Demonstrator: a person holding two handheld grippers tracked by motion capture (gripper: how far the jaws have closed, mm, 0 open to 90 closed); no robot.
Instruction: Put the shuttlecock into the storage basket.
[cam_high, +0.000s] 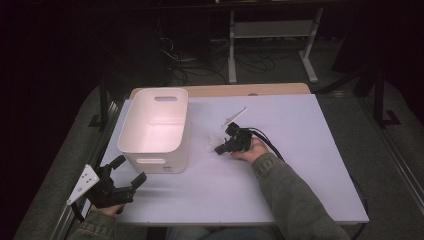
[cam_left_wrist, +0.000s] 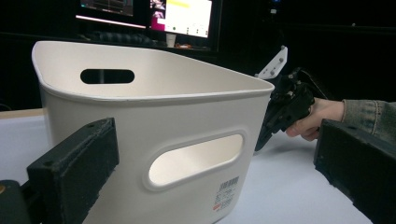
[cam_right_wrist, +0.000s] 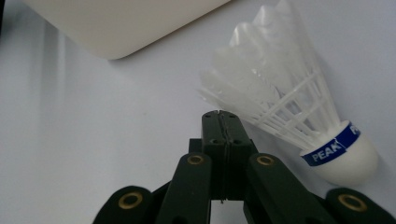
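Shuttlecock (cam_right_wrist: 299, 116): lies on its side on the white table (cam_high: 280, 185), just right of the white bin (cam_high: 155, 130), feathers toward the bin, cork base with the blue band toward the near side.
Right gripper (cam_right_wrist: 220, 116): jaws pressed together with nothing between them, tips just beside the feather skirt.
Left gripper (cam_high: 131, 172): jaws wide apart and holding nothing, at the near left corner, facing the bin's near wall.
Step in hand: likely picking up the shuttlecock to drop it into the bin.
How to do it well: open the right jaws first, then shift right so they straddle the cork or the stiff quill stems.
Grip: close gently; the feathers look fragile and would crush.
Risk: a push from closed jaws would roll it away.
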